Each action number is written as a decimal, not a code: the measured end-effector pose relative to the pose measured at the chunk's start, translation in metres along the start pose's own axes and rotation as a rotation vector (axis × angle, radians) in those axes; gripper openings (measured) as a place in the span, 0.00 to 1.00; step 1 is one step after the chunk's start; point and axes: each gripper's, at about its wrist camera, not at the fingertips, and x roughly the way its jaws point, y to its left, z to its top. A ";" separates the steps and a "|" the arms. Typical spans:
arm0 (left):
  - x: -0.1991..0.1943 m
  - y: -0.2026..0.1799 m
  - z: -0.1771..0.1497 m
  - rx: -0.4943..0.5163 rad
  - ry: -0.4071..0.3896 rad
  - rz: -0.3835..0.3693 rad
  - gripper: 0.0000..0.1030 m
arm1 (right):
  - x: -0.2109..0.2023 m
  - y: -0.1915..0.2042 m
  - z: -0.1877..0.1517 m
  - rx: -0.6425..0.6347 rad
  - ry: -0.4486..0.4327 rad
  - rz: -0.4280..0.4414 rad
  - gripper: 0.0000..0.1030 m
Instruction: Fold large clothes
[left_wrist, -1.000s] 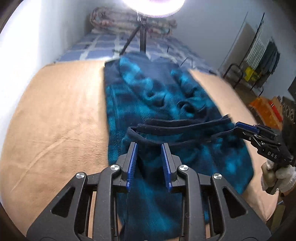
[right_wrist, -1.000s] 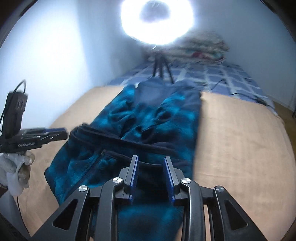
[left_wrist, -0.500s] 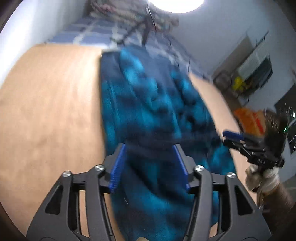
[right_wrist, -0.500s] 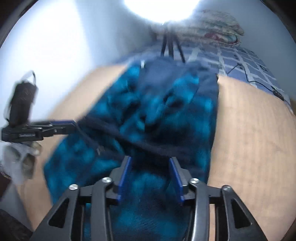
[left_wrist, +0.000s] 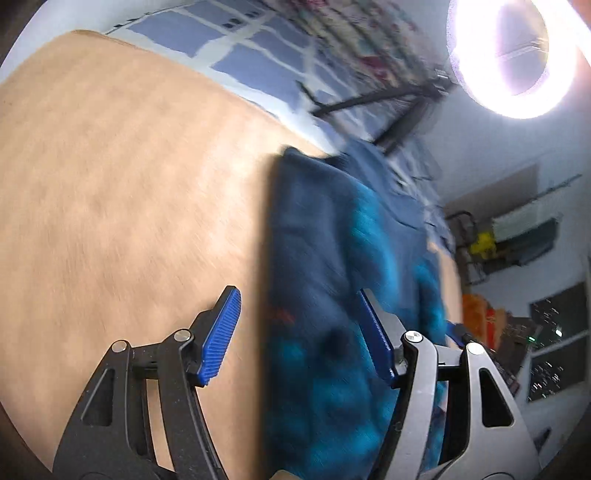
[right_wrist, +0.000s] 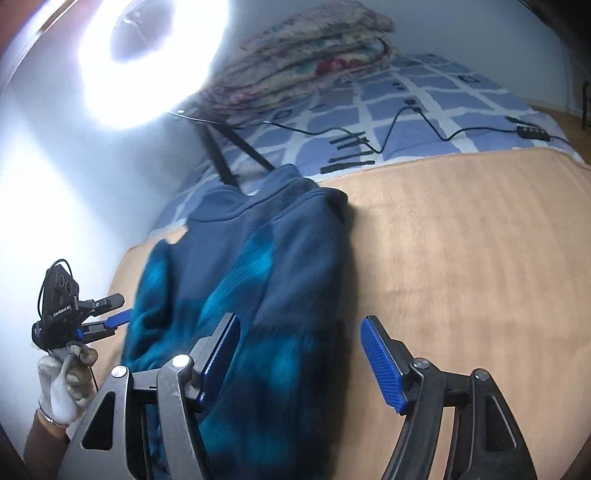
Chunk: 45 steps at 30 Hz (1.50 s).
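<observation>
A dark blue and teal fleece garment (left_wrist: 332, 280) lies lengthwise on the tan blanket (left_wrist: 110, 184), folded into a long narrow strip; it also shows in the right wrist view (right_wrist: 266, 280). My left gripper (left_wrist: 299, 332) is open and empty, its jaws straddling the garment's left edge. My right gripper (right_wrist: 301, 354) is open and empty over the garment's right edge. The left gripper (right_wrist: 110, 321) appears at the left of the right wrist view, held in a gloved hand (right_wrist: 62, 380).
A bright ring light (right_wrist: 147, 59) on a black tripod (right_wrist: 229, 155) stands beyond the garment. A blue checked sheet (right_wrist: 424, 110) with a black cable (right_wrist: 406, 122) and folded quilts (right_wrist: 303, 55) lies behind. A clothes rack (left_wrist: 517, 236) stands at the right.
Both grippers have opened wide and let go of the garment's hem, which now lies folded over. Both have swung outward toward the garment's side edges.
</observation>
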 end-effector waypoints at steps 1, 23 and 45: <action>0.006 0.004 0.003 -0.007 0.005 0.004 0.64 | 0.008 -0.001 0.004 0.005 0.001 -0.007 0.69; 0.007 -0.070 -0.009 0.253 -0.114 0.097 0.07 | 0.028 0.034 0.033 -0.134 -0.071 -0.123 0.07; -0.127 -0.130 -0.146 0.524 -0.208 0.019 0.07 | -0.129 0.095 -0.056 -0.370 -0.250 -0.072 0.06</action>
